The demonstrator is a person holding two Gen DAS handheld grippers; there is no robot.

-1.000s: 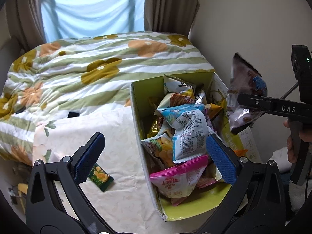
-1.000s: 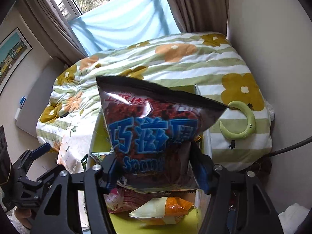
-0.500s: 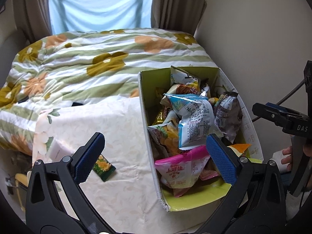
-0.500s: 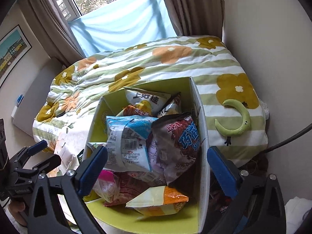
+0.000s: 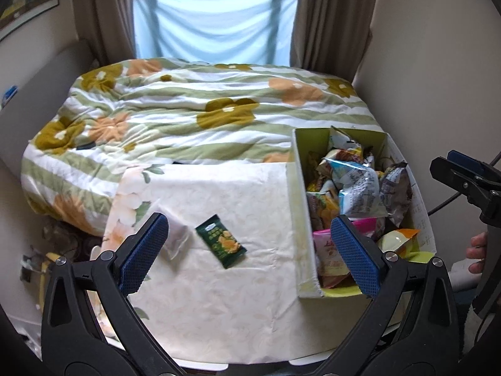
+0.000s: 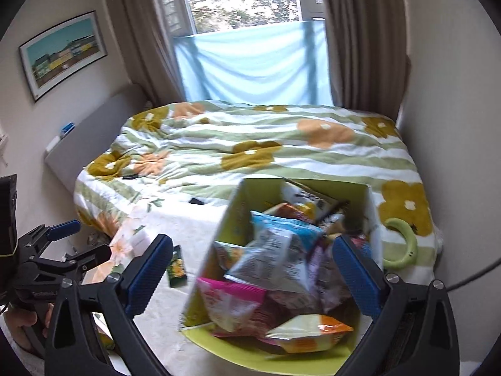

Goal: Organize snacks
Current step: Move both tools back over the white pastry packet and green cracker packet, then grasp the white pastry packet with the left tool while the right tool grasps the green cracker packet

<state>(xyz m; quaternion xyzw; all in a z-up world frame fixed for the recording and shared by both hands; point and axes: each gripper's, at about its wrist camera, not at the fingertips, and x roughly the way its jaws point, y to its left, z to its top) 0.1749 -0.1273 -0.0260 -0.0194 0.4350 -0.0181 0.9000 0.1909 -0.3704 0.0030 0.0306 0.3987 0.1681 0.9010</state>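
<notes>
One green box [image 5: 294, 213] full of snack bags sits at 3 o'clock on the worktop [image 5: 219, 282]. One small green packet [image 5: 220, 240] lies alone at 9 o'clock from the box. Only the right view shows a green ring toy [image 6: 404, 241]. Left gripper [image 5: 250, 253] and right gripper [image 6: 253, 277] hover, jaws wide apart, holding nothing.

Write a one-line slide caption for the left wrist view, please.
Open left gripper faces a green snack packet on the tablecloth, beside a full snack box.
</notes>
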